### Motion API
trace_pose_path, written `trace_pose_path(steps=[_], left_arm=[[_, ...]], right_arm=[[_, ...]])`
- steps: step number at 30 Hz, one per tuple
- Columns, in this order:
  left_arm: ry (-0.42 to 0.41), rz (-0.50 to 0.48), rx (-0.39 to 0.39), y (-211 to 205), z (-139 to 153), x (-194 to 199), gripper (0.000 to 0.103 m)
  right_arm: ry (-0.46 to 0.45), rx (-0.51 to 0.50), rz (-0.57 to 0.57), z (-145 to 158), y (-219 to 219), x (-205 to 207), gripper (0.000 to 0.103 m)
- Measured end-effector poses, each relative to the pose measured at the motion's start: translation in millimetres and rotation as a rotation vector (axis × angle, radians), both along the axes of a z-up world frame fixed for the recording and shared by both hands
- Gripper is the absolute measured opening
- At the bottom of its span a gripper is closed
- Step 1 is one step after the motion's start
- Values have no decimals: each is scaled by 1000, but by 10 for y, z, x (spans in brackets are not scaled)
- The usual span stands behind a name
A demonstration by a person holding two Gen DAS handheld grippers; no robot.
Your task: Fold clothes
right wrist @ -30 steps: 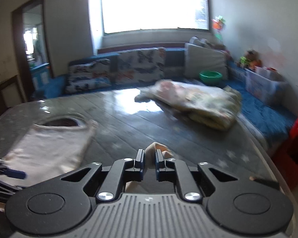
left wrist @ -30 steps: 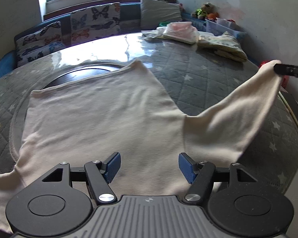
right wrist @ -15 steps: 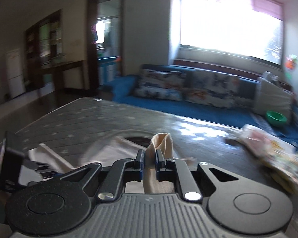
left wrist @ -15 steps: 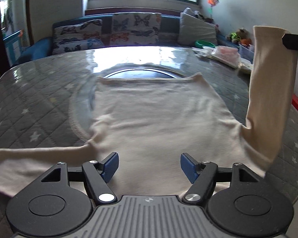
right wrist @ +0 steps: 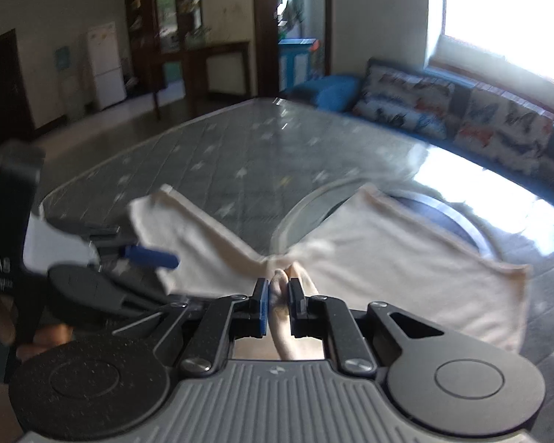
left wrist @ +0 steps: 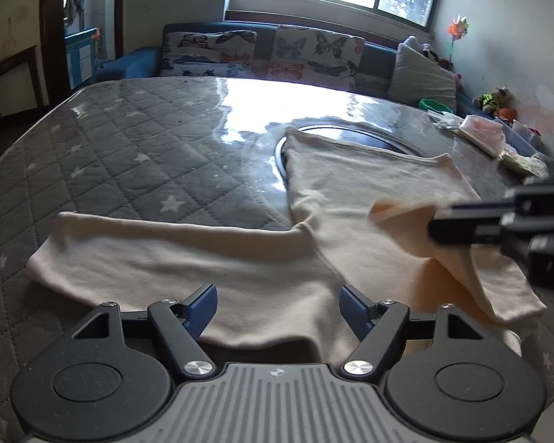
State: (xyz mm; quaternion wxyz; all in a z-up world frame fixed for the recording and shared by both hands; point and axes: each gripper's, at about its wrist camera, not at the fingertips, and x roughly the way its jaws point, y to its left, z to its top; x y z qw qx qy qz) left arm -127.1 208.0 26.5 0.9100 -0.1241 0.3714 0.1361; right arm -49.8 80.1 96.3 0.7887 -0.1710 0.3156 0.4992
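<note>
A: Where does the cream long-sleeved knit top (left wrist: 351,199) lie?

B: Spread flat on the grey quilted star-patterned surface (left wrist: 129,147), its body partly over the dark round inset (left wrist: 351,136) in the middle. One sleeve (left wrist: 147,254) stretches toward the surface's left edge; the neck end sits at the near edge.

A: And the left hand-held gripper (left wrist: 277,308)?

B: Its blue-padded fingers (left wrist: 203,306) stand wide apart, hovering just over the top at the near edge, gripping nothing.

A: The right hand-held gripper (right wrist: 278,304)?

B: Clamped on the cuff of the other sleeve (right wrist: 282,295). In the left wrist view that sleeve (left wrist: 461,258) is lifted off the surface and carried inward over the body of the top, with the right hand-held gripper (left wrist: 439,225) above the garment's right side.

A: Anything else nearby?

B: A pile of pale clothes (left wrist: 484,133) at the far right edge, and a blue sofa with butterfly cushions (left wrist: 262,51) beyond.
</note>
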Motion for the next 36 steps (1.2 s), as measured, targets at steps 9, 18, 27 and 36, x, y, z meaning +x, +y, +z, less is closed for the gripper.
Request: trace_pose_path(steps=[9,18,27,36], left_arm=[[-17,-8,-5,-17,34,36,76],[-41,-92,-15,-265,92,230,75],[-30,-188,-6,-565,68,463,71],[-15,-173,-2,-513,38,527,70]], right_arm=[[5,-4,12,44,-263,5,20],[6,-156,-168,-243,-1166,260,20],[18,-190,-226,-464,-1466,296,18],[-102,-150,-178,-336,-1175,563,21]])
